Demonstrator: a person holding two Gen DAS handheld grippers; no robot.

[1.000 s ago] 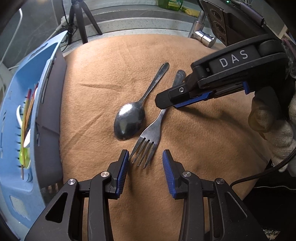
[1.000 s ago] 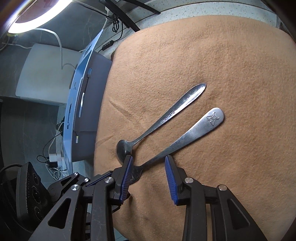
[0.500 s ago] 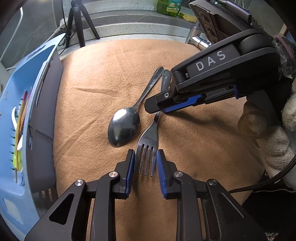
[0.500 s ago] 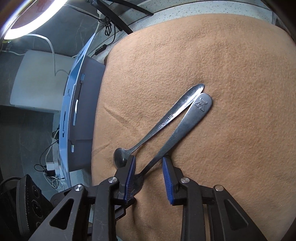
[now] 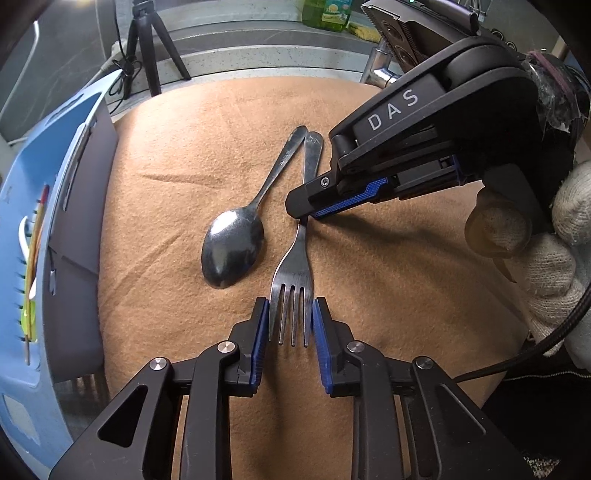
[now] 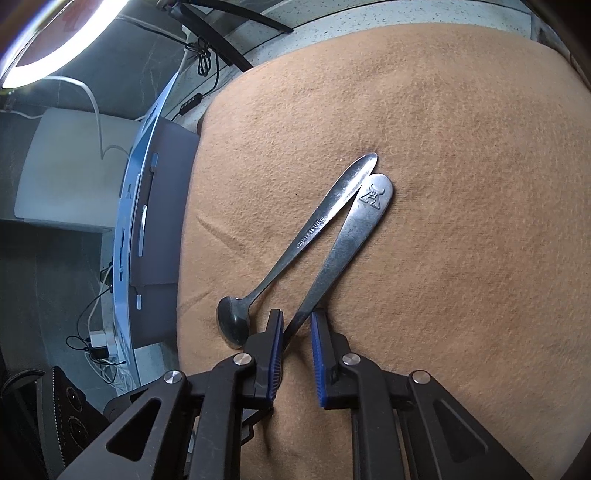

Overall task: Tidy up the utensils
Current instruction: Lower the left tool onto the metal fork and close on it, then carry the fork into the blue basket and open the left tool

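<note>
A steel fork (image 5: 295, 273) and a steel spoon (image 5: 236, 251) lie on the tan cloth (image 5: 388, 288), handle ends touching. My left gripper (image 5: 289, 325) has its jaws closed against the sides of the fork's tines. My right gripper (image 6: 296, 339) straddles the fork's neck (image 6: 334, 258), jaws narrowed with a small gap on the right side; the left pad touches the fork. It shows from the side in the left wrist view (image 5: 332, 203). The spoon (image 6: 288, 258) lies just left of it.
A blue utensil rack (image 5: 33, 236) with coloured sticks stands along the cloth's left edge, also in the right wrist view (image 6: 136, 229). A tripod (image 5: 147, 48), a tap (image 5: 380, 66) and a green bottle (image 5: 325, 14) stand beyond the far edge.
Both grippers have narrowed around the fork. The fork has swung so that its handle end meets the spoon's handle end.
</note>
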